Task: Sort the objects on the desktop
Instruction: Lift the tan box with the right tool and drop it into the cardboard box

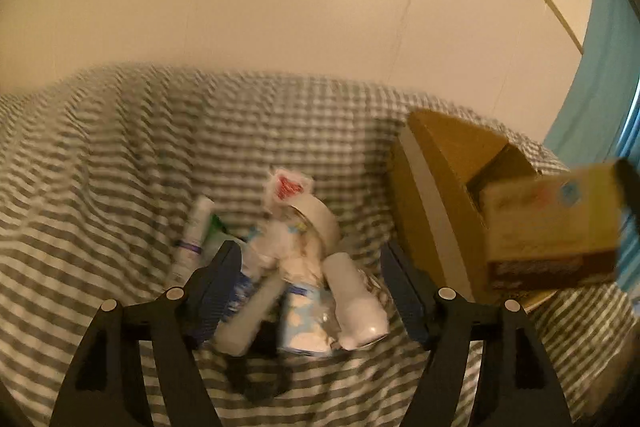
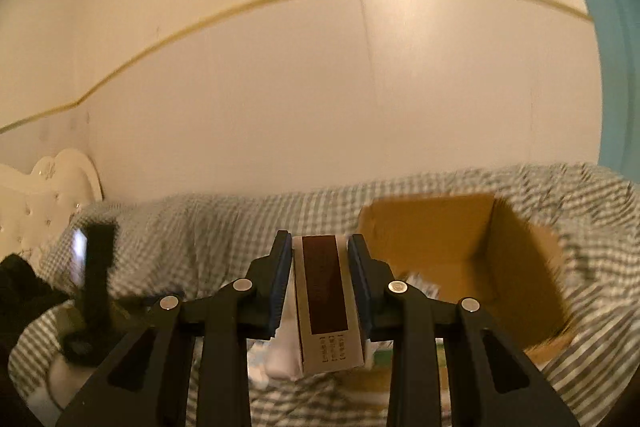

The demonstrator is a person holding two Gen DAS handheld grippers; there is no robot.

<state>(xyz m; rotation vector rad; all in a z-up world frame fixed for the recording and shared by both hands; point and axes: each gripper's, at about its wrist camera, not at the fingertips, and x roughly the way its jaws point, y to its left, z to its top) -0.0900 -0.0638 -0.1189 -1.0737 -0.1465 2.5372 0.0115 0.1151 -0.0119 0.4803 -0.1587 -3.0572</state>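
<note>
Inside, cardboard box (image 2: 472,247) holds blurred packets, mostly hidden

Gingham cloth (image 1: 120,163): soft woven fabric, grey/white check, matt, rumpled. Cardboard box (image 2: 516,251): plain brown card, matt, dull inside. Small carton (image 2: 328,303) in right claw (image 2: 320,291): smooth printed paperboard w/ a dark maroon panel, slight sheen. Both claws: matt black plastic arms, blue ribbed pads (image 2: 282,287) that look rubbery, 4 shiny metal pins each. Left claw (image 1: 312,291) above glossy white plastic bottle (image 1: 356,307), tape roll (image 1: 320,219) smooth & pale. Wall (image 2: 280,87): smooth cream panels, gilt trim.
</note>
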